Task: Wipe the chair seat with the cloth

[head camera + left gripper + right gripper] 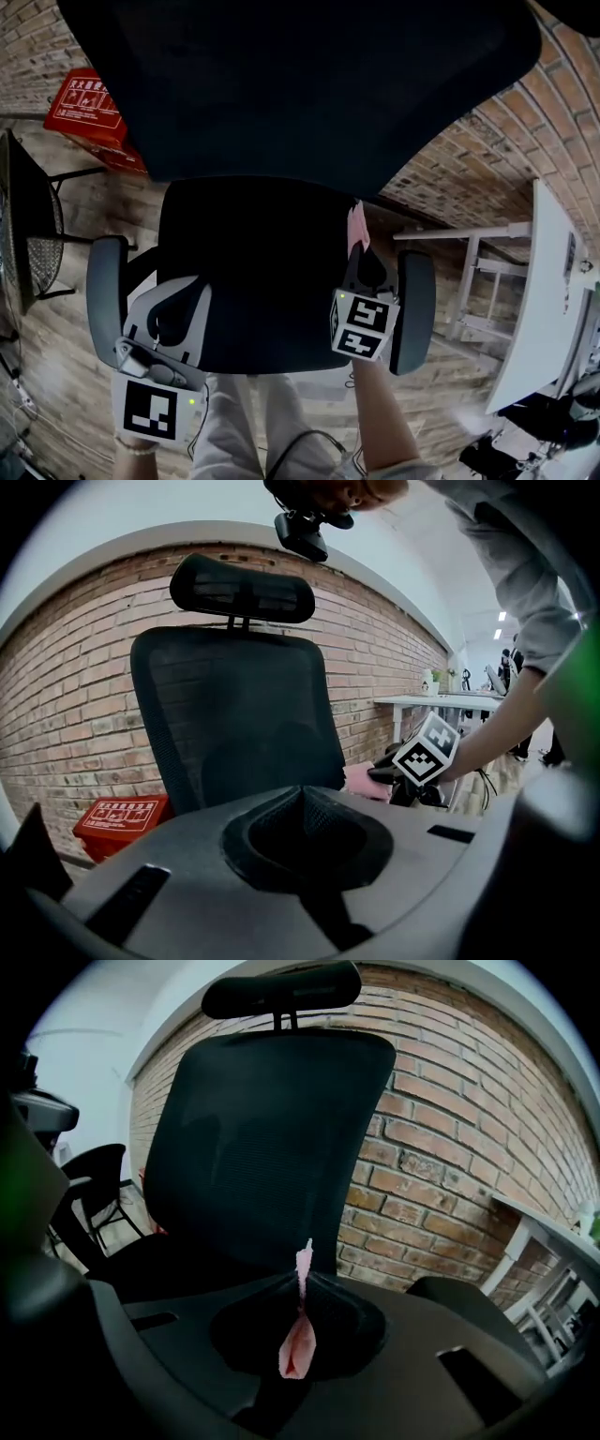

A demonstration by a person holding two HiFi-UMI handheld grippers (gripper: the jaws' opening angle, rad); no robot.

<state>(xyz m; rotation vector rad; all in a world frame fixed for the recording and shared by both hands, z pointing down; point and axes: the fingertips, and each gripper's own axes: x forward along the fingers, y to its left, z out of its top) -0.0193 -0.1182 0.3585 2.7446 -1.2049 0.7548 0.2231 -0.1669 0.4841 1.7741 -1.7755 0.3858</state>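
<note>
From above in the head view, the black office chair's seat (253,272) lies below its wide mesh backrest (300,84). My right gripper (361,255) is at the seat's right edge, shut on a pink cloth (357,228) that sticks out past its tips. In the right gripper view the cloth (300,1344) is pinched in the closed jaws of the right gripper (302,1279), facing the backrest (272,1138). My left gripper (183,289) hovers at the seat's front left corner, shut and holding nothing. From the left gripper view, the left gripper (302,791) points across the seat toward the cloth (361,780).
Grey armrests (105,291) (414,309) flank the seat. A red box (89,112) stands by the brick wall at the back left. A black mesh chair (28,225) is at the far left. A white table (539,300) stands on the right. The floor is wood.
</note>
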